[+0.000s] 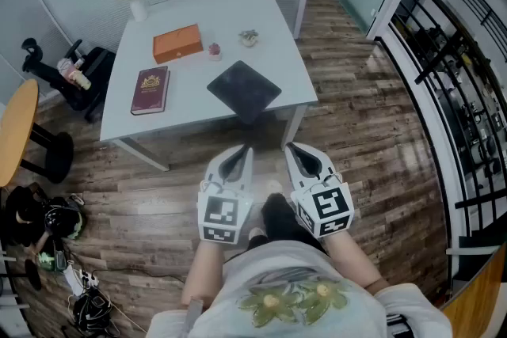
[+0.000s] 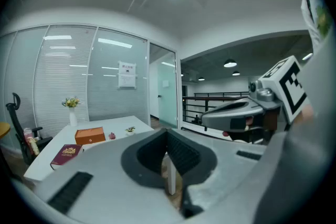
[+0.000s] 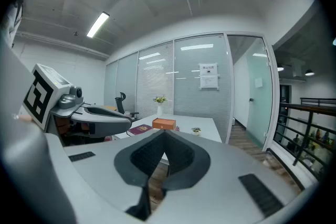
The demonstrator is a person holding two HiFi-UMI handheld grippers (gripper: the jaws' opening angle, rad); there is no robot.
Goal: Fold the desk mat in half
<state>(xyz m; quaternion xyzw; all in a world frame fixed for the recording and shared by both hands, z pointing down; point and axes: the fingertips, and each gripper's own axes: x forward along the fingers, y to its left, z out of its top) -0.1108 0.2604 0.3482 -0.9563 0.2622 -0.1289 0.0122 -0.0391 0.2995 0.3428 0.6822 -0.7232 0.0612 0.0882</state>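
Left gripper point(image 1: 238, 161) & right gripper point(image 1: 301, 158) I hold side by side at 6 o'clock, jaws pressed together w/ nothing btwn. Desk mat point(image 1: 244, 89) lies flat at 12 o'clock on white table point(image 1: 190, 91), near front edge.

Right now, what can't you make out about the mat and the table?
- Head view: desk mat is too small to tell whether it lies in one layer or is already folded.
- Left gripper view: desk mat is hidden behind the left gripper, jaws shut.
- Right gripper view: same, behind the right gripper.
- Head view: book cover print is too small to read.
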